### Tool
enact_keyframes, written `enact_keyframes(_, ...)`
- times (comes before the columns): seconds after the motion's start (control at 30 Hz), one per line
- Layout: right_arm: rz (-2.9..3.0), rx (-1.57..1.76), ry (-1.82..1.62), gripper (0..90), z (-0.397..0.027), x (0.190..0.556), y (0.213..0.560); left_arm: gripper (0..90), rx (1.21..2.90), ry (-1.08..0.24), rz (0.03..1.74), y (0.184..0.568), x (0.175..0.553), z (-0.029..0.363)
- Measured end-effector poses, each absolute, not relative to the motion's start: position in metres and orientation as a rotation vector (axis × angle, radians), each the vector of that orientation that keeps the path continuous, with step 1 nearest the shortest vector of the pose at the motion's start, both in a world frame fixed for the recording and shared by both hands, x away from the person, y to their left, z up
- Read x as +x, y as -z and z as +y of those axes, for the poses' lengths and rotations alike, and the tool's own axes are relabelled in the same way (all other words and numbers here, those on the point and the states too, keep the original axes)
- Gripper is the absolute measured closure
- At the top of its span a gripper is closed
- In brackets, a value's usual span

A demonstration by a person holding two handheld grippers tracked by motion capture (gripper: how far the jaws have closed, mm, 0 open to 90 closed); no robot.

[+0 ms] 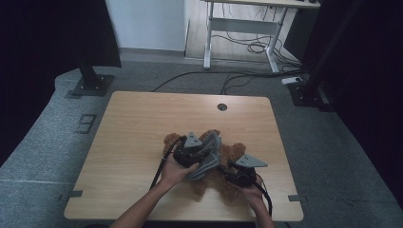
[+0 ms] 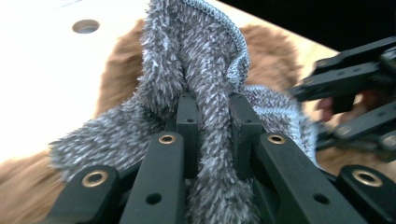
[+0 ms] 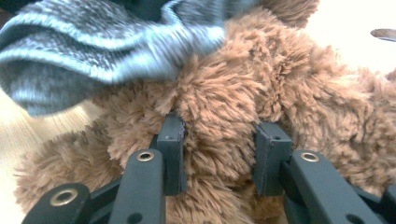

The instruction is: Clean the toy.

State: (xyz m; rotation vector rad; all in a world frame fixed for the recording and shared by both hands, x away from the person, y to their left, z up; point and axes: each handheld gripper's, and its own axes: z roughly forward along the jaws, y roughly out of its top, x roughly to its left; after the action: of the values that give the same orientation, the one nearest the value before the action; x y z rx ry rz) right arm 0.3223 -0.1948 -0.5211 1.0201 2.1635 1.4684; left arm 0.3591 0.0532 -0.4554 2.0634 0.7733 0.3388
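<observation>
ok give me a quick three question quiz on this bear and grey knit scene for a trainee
1. True or false: the left gripper is shut on the grey knit garment.
2. What is between the right gripper jaws: A) the table edge, B) the brown teddy bear, C) a cable?
3. What does the bear lie on?

Key:
1. True
2. B
3. The wooden table

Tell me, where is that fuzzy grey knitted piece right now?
In the high view the grey knitted piece lies over the brown teddy bear near the table's front middle, pinched in the left gripper, left of the right gripper.
</observation>
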Motion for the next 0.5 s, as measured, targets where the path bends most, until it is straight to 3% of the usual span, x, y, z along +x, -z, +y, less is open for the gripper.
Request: enact_keyframes(0.5,2.167,1.026,-1.475,61.7,-0.194,0.322,0.521,77.3,1.953,-0.375,0.801,0.439,0.349,0.111)
